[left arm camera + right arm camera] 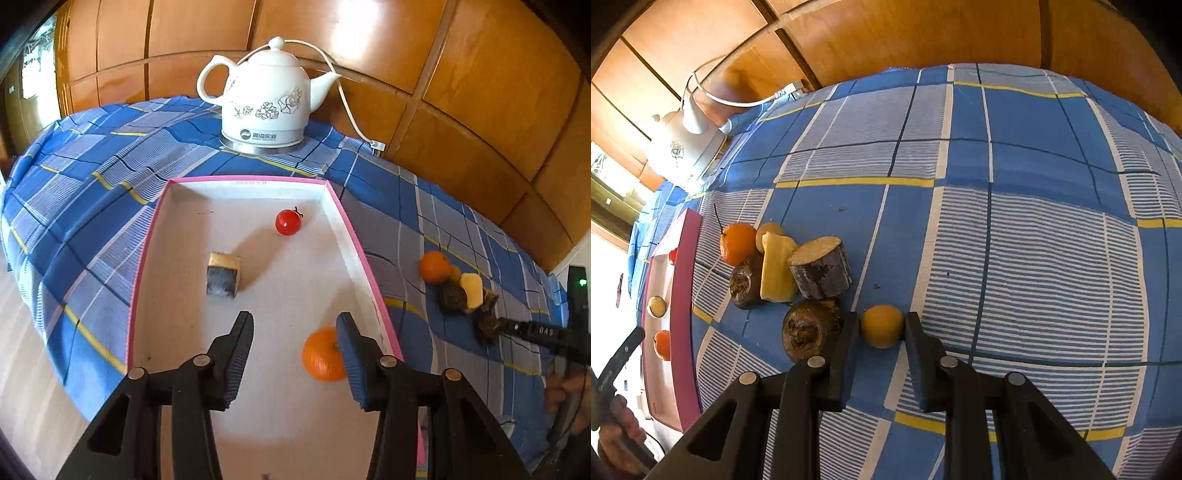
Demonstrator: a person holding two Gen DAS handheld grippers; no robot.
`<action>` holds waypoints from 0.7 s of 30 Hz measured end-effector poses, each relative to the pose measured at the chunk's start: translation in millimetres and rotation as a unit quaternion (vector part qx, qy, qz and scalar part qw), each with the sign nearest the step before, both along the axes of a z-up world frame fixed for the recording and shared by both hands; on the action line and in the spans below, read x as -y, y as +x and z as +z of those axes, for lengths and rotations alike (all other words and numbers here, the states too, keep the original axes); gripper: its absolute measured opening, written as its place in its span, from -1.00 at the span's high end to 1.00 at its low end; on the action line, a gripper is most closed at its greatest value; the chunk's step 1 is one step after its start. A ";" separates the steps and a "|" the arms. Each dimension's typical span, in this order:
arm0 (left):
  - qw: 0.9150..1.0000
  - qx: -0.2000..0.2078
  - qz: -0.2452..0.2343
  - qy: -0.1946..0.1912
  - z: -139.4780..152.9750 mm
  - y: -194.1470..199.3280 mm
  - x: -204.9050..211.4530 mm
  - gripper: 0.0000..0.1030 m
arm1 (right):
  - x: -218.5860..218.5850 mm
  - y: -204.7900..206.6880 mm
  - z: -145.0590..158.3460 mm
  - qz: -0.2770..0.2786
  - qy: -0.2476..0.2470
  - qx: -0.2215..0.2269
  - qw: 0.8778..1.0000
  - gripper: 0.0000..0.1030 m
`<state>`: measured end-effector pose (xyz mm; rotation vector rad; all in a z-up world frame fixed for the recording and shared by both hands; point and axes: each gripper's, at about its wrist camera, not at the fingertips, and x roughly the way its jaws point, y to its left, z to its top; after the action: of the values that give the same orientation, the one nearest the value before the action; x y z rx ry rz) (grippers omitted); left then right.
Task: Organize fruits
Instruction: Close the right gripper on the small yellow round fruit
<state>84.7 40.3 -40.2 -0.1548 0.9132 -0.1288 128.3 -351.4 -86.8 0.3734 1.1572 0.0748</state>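
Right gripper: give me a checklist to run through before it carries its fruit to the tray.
1. Right gripper shut on the yellow fruit: ok, a finger on each side.
2. Fruit clear of the dark fruit beside it: cannot tell, that one sits right against the gripper's finger.
3. Pink tray has free floor: ok, only the tomato, block and orange inside.
4. Left gripper out of the way: not ok, it hangs open over the tray.
5. Orange released: ok, it rests on the tray floor beside one finger.
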 end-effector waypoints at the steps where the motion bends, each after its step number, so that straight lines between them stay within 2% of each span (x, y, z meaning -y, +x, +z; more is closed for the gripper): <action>1: 1.000 0.002 0.000 0.003 0.8 -2.9 0.2 0.04 | 0.8 -0.6 2.1 -0.002 0.000 0.005 1.000 0.52; 10: 1.000 0.016 -0.004 0.016 7.8 -23.7 0.6 -0.01 | 9.1 -7.1 26.1 -0.017 0.018 0.056 0.998 0.52; 13: 1.000 0.015 -0.007 0.019 7.2 -27.1 0.3 -0.02 | 4.0 -8.7 34.9 -0.004 0.025 0.077 0.997 0.52; 16: 1.000 0.016 -0.006 0.016 7.2 -30.7 -1.6 -0.12 | -4.6 -11.9 43.6 0.016 0.027 0.097 0.995 0.52; 21: 1.000 0.016 0.000 0.010 6.0 -32.6 -5.0 -0.13 | -30.7 -17.8 59.0 0.065 0.038 0.116 0.990 0.52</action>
<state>52.1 45.3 -34.2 -0.1345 0.8819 -0.1220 110.5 -320.7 -27.8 0.3472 0.9482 0.2699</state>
